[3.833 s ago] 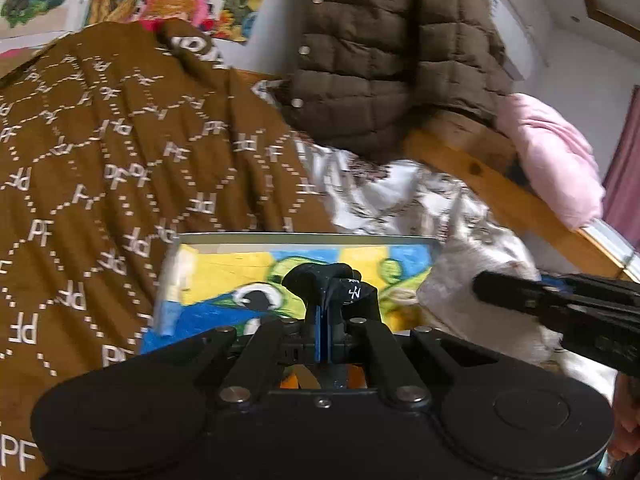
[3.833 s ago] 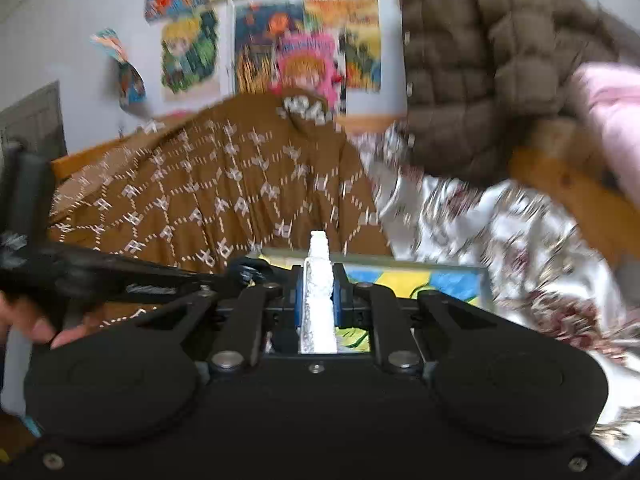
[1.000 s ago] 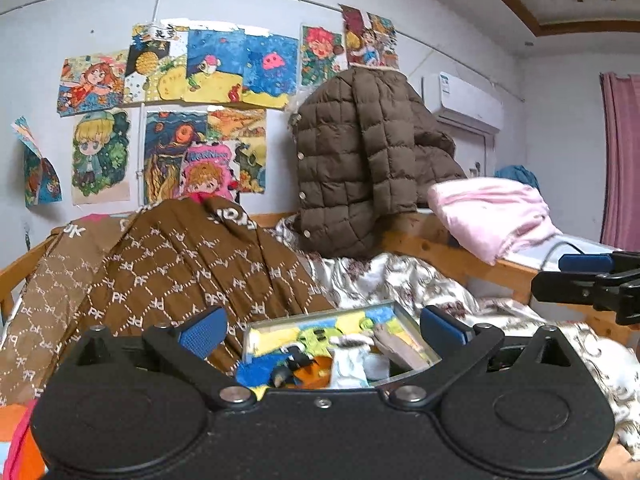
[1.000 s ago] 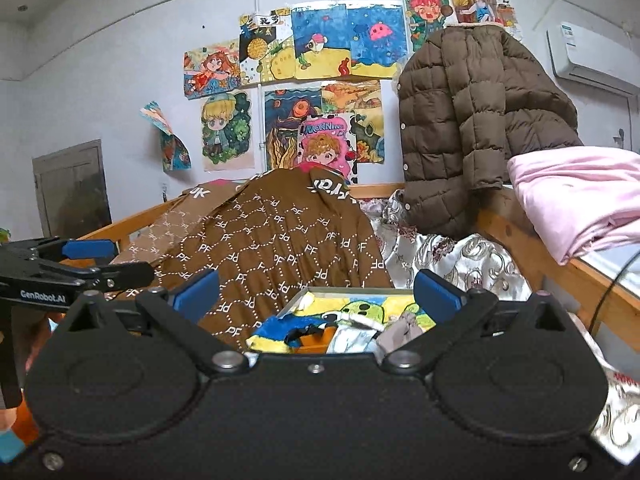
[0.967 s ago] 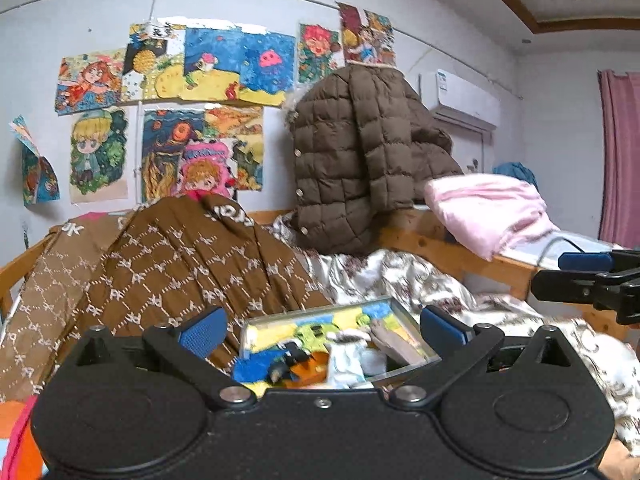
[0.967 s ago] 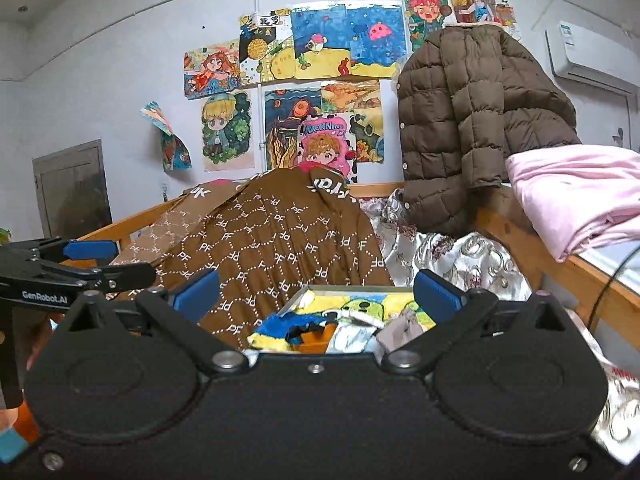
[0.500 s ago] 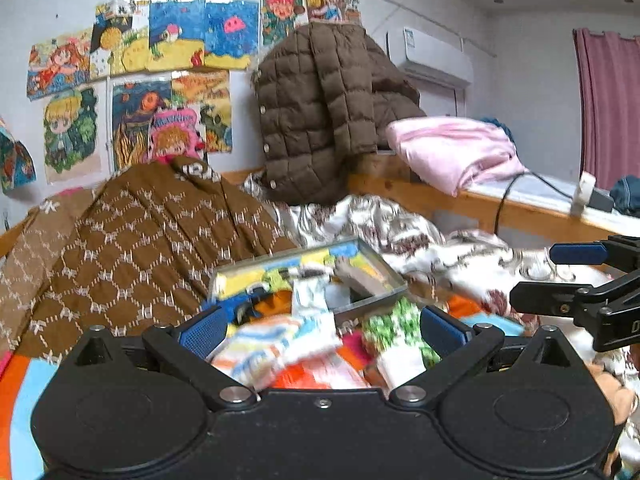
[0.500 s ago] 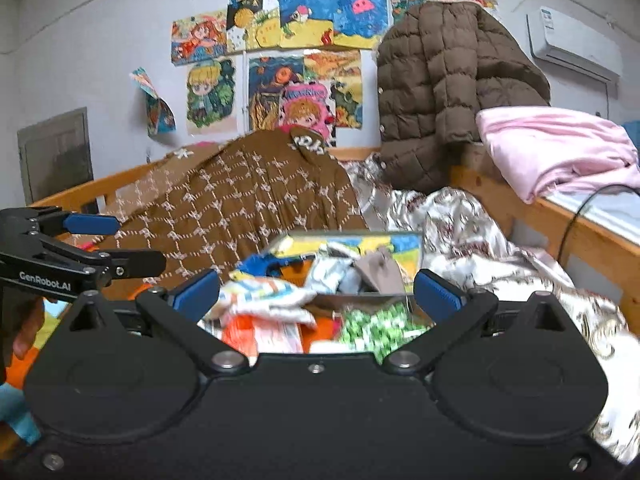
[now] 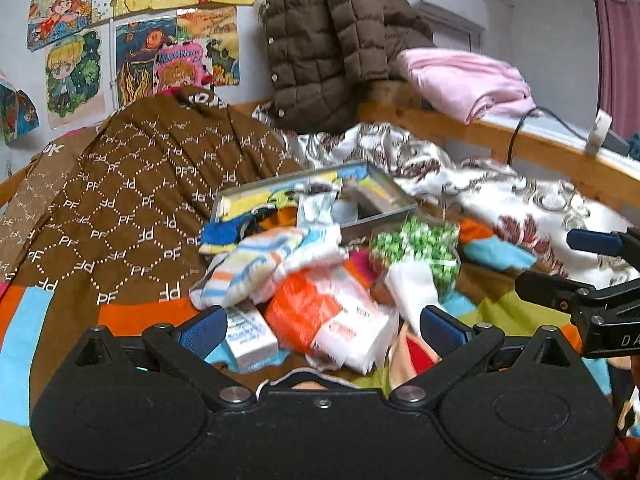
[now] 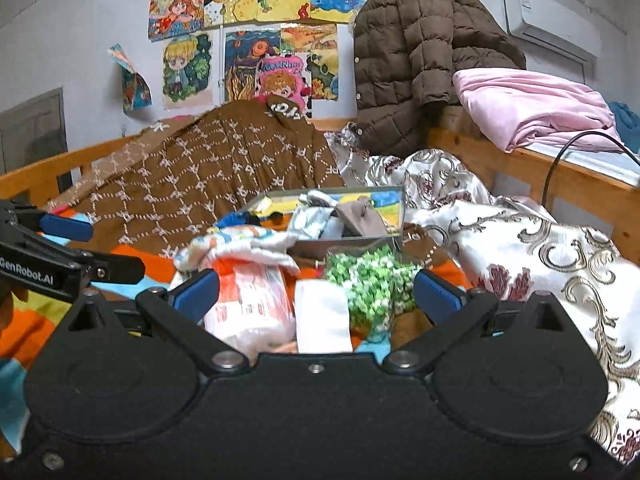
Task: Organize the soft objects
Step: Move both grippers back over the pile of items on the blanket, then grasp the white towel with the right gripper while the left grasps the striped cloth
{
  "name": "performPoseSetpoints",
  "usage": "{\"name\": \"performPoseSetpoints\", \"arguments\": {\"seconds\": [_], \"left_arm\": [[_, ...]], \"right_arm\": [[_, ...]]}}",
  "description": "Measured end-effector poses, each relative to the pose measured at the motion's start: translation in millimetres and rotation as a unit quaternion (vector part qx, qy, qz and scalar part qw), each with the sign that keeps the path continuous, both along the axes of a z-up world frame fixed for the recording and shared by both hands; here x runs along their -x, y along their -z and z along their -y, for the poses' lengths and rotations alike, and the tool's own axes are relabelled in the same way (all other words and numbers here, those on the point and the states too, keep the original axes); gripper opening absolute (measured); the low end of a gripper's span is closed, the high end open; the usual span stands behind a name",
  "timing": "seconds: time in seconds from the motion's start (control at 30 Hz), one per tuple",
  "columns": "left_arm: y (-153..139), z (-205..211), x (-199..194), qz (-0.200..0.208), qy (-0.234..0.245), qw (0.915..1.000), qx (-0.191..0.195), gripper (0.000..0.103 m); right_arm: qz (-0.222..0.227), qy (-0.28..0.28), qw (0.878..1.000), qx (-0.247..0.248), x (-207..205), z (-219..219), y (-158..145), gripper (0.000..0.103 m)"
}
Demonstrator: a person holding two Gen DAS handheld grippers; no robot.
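Note:
A shallow box (image 9: 390,198) with a colourful cartoon lining lies on the bed and holds several socks. In front of it lie a striped sock (image 9: 256,266), an orange-and-white tissue pack (image 9: 328,312), a green-checked sock (image 9: 420,244) with a white cuff, and a small white carton (image 9: 250,338). My left gripper (image 9: 320,330) hangs open over this pile, holding nothing. My right gripper (image 10: 316,294) is open too, just above the tissue pack (image 10: 248,304) and the green sock (image 10: 368,284). The box (image 10: 352,240) sits behind them.
A brown patterned blanket (image 9: 132,208) heaps up at the left, a white floral quilt (image 10: 520,248) at the right. A brown puffer jacket (image 10: 416,60) and pink bedding (image 10: 532,108) hang on the wooden bed rail (image 10: 560,176). Drawings cover the wall.
Both grippers let go of the socks they held, opened wide and pulled back from the box. They have since dipped toward the pile in front of it.

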State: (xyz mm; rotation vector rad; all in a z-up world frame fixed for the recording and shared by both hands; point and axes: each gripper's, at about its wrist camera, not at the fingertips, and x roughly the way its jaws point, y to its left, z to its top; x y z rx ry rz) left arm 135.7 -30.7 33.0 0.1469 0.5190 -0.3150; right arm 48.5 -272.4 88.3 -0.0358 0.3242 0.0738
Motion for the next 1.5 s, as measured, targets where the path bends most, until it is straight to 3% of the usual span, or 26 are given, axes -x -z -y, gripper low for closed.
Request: {"name": "performPoseSetpoints", "arguments": {"seconds": [0.53, 0.93, 1.27, 1.5], "left_arm": [[33, -7, -3, -0.050, -0.015, 0.9980, -0.038, 0.102], [45, -21, -5, -0.058, -0.002, 0.9938, -0.095, 0.102], [39, -23, -16, -0.085, 0.043, 0.9837, -0.153, 0.102], [46, -10, -25, -0.054, 0.071, 0.9720, -0.217, 0.102]], "right_arm": [[-0.048, -0.018, 0.999, 0.000, -8, -15, 51, 0.102], [-0.083, -0.038, 0.996, 0.014, -26, -28, 74, 0.102], [-0.096, -0.051, 0.994, 0.028, -48, -37, 88, 0.103], [-0.090, -0.050, 0.993, 0.052, -69, -37, 97, 0.102]]}}
